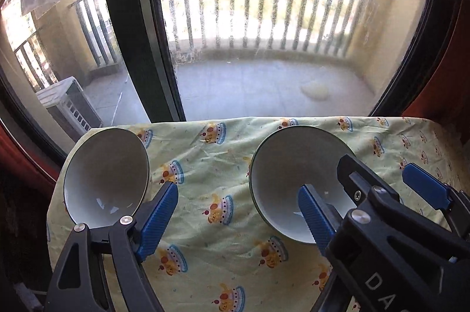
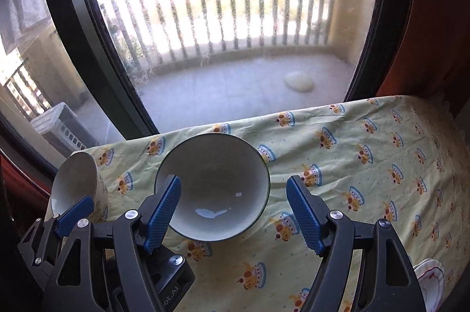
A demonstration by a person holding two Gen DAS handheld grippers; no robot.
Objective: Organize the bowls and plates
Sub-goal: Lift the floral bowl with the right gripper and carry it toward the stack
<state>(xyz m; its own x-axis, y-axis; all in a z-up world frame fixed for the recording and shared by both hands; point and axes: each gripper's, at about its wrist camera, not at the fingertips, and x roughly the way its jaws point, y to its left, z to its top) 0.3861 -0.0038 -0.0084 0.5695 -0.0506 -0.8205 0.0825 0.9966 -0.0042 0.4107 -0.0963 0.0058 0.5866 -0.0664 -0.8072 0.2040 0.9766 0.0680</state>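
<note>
Two white bowls (image 2: 213, 188) (image 1: 107, 177) sit on the yellow tablecloth (image 2: 352, 159), both grippers (image 2: 233, 212) (image 1: 370, 194) spread wide and empty, so I'd straddle one rim squarely before squeezing, since glazed walls probably slip.

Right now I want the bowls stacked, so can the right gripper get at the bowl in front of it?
Probably yes. The right gripper is open, one finger over the bowl, the other outside its rim. Nothing lies between on the tablecloth.
</note>
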